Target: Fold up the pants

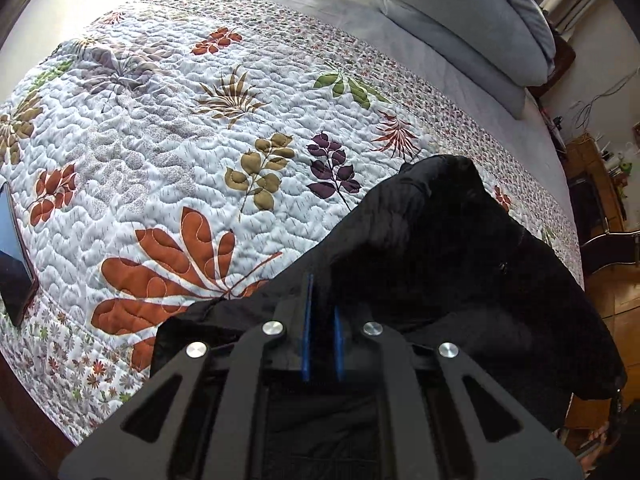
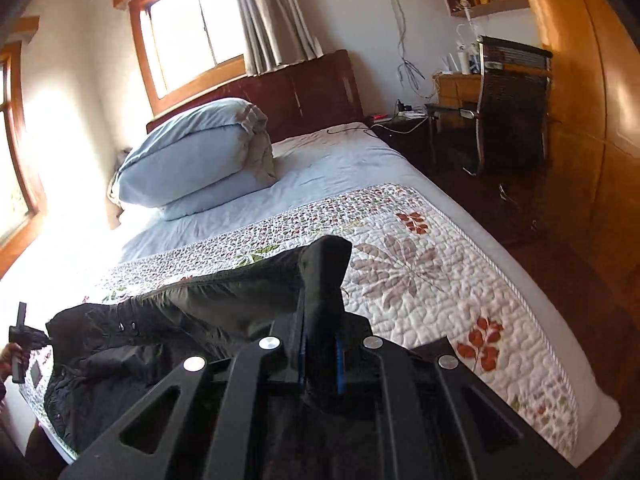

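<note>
On the bed, left wrist view:
Pants: black pants (image 1: 440,264) draped over the near right corner of the floral quilt (image 1: 192,148), part bunched in a raised hump, part hanging off the bed edge.
Left tongs: left tongs (image 1: 322,316) nearly closed, blue pads a narrow slot apart; black cloth lies under and around the tips. Looks like a pinch on a fabric edge, though black on black hides the fold itself.
Step judged: lifting one end of the pants, ready to carry it over for a fold.
Doing it well: raise both ends level, keep the cloth taut between the two grips, lay it flat on open quilt away from the edge.
Other: dark phone (image 1: 14,252) lies at the quilt's far left, well apart.

On the bed, right wrist view:
Right tongs: right tongs (image 2: 320,344) clamped on a thick black wad of pants (image 2: 224,300) that stands up between the blue pads.
Pants span: cloth runs left across the bed, sagging, toward the other tongs at the frame's left edge.
Risk judged: slack middle may crease; pull apart gently first.
Background: blue pillows (image 2: 192,156) stacked at the headboard.
</note>
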Demonstrator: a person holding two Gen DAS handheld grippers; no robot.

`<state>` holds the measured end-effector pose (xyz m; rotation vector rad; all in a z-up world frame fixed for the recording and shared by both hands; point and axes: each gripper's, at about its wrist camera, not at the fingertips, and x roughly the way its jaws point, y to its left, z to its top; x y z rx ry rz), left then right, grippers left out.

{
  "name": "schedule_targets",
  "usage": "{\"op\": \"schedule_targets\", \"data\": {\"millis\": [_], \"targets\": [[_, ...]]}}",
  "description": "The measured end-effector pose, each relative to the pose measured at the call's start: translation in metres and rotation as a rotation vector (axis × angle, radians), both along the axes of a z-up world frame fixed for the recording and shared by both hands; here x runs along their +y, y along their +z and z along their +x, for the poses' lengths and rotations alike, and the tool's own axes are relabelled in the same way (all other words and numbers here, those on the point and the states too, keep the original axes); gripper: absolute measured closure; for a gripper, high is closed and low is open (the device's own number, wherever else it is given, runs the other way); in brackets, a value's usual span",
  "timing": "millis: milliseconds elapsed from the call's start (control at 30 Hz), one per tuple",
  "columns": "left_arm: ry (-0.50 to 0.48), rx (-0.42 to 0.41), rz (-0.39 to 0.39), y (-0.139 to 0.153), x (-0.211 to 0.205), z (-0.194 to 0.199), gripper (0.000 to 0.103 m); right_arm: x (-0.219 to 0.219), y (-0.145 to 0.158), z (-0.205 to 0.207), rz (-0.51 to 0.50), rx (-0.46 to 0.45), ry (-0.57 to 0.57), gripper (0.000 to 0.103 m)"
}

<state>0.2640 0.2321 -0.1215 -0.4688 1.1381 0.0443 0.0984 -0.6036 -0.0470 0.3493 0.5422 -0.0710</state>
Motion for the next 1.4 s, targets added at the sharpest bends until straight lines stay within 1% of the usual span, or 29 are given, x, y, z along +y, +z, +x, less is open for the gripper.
{"op": "schedule_targets", "data": {"millis": [100, 167, 300, 367, 433, 500, 567, 667, 733, 767, 800, 833, 867, 900, 967, 1033, 1100, 1167, 1200, 1267, 1300, 1367, 1400], "targets": [[0.005, -0.001, -0.028, 0.003, 0.007, -0.028, 0.095, -0.024, -0.035, -0.033, 0.124, 0.013, -0.078, 0.093], [0.007, 0.007, -0.04, 0.002, 0.012, -0.044, 0.095, -0.036, -0.055, -0.049, 0.186, 0.021, -0.124, 0.093], [-0.001, 0.017, -0.035, 0.0, 0.02, -0.073, 0.095, -0.049, -0.083, -0.072, 0.23, 0.049, -0.193, 0.093], [0.006, 0.024, -0.049, -0.002, 0.028, -0.084, 0.095, -0.055, -0.093, -0.078, 0.251, 0.066, -0.223, 0.093], [0.013, 0.028, -0.066, -0.003, 0.035, -0.095, 0.095, -0.057, -0.103, -0.08, 0.232, 0.099, -0.245, 0.093], [0.013, 0.033, -0.066, -0.004, 0.041, -0.103, 0.095, -0.058, -0.111, -0.081, 0.208, 0.135, -0.264, 0.093], [0.006, 0.038, -0.063, -0.005, 0.045, -0.11, 0.095, -0.06, -0.117, -0.084, 0.207, 0.151, -0.281, 0.093], [-0.018, 0.044, -0.054, -0.007, 0.047, -0.118, 0.095, -0.057, -0.123, -0.086, 0.161, 0.194, -0.296, 0.093], [-0.048, 0.058, -0.037, -0.01, 0.045, -0.122, 0.094, -0.055, -0.127, -0.086, 0.133, 0.229, -0.298, 0.091], [-0.068, 0.064, -0.021, -0.012, 0.042, -0.124, 0.094, -0.053, -0.129, -0.087, 0.124, 0.243, -0.304, 0.088], [-0.091, 0.066, 0.014, -0.014, 0.037, -0.127, 0.094, -0.051, -0.128, -0.09, 0.107, 0.261, -0.319, 0.072], [-0.112, 0.063, 0.051, -0.014, 0.032, -0.13, 0.094, -0.05, -0.128, -0.093, 0.091, 0.279, -0.337, 0.047], [-0.132, 0.058, 0.082, -0.014, 0.028, -0.132, 0.094, -0.047, -0.127, -0.097, 0.077, 0.28, -0.353, 0.042], [-0.144, 0.054, 0.1, -0.013, 0.026, -0.133, 0.094, -0.045, -0.125, -0.103, 0.073, 0.276, -0.355, 0.042], [-0.141, 0.051, 0.095, -0.011, 0.028, -0.136, 0.094, -0.039, -0.121, -0.116, 0.088, 0.29, -0.374, 0.042], [-0.124, 0.048, 0.075, -0.007, 0.031, -0.14, 0.093, -0.027, -0.113, -0.13, 0.137, 0.262, -0.36, 0.042], [-0.111, 0.038, 0.083, -0.001, 0.029, -0.148, 0.093, -0.01, -0.108, -0.14, 0.232, 0.203, -0.311, 0.042], [-0.11, 0.017, 0.12, 0.007, 0.021, -0.157, 0.093, 0.011, -0.11, -0.144, 0.382, 0.14, -0.228, 0.042], [-0.113, 0.006, 0.142, 0.011, 0.016, -0.161, 0.092, 0.024, -0.115, -0.142, 0.471, 0.118, -0.184, 0.042], [-0.124, -0.012, 0.173, 0.018, 0.008, -0.168, 0.091, 0.045, -0.129, -0.133, 0.582, 0.12, -0.122, 0.046], [-0.127, -0.02, 0.181, 0.021, 0.006, -0.171, 0.091, 0.053, -0.136, -0.127, 0.611, 0.131, -0.113, 0.052], [-0.131, -0.027, 0.17, 0.024, 0.008, -0.172, 0.091, 0.057, -0.151, -0.119, 0.644, 0.153, -0.143, 0.054], [-0.131, -0.023, 0.159, 0.024, 0.011, -0.17, 0.091, 0.055, -0.159, -0.116, 0.664, 0.174, -0.178, 0.056]]}}
